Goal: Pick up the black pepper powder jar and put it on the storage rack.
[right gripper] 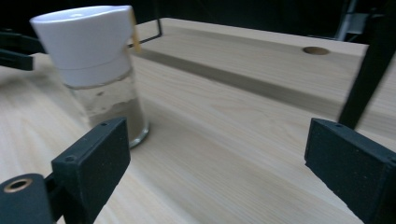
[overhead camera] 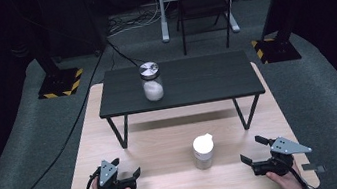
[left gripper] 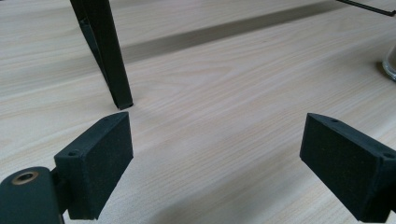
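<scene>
High view: pale wooden bench [overhead camera: 164,148] carrying a low black shelf [overhead camera: 180,83], on which stands a clear steel-lidded jar [overhead camera: 151,81] of white powder. Nearer than that shelf stands a white-capped glass shaker [overhead camera: 203,152], upright, untouched. Left of the shaker, left hand-held gripper [overhead camera: 129,174] spread; right of it, right hand-held gripper [overhead camera: 254,149] spread, empty

White-capped jar [overhead camera: 203,152], pale wood table [overhead camera: 170,185], black tongs [overhead camera: 129,176].

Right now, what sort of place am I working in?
Likely a recording studio or lab: black curtained walls, hazard-striped stand bases on grey carpet, and a light wooden table carrying a small black shelf.
</scene>
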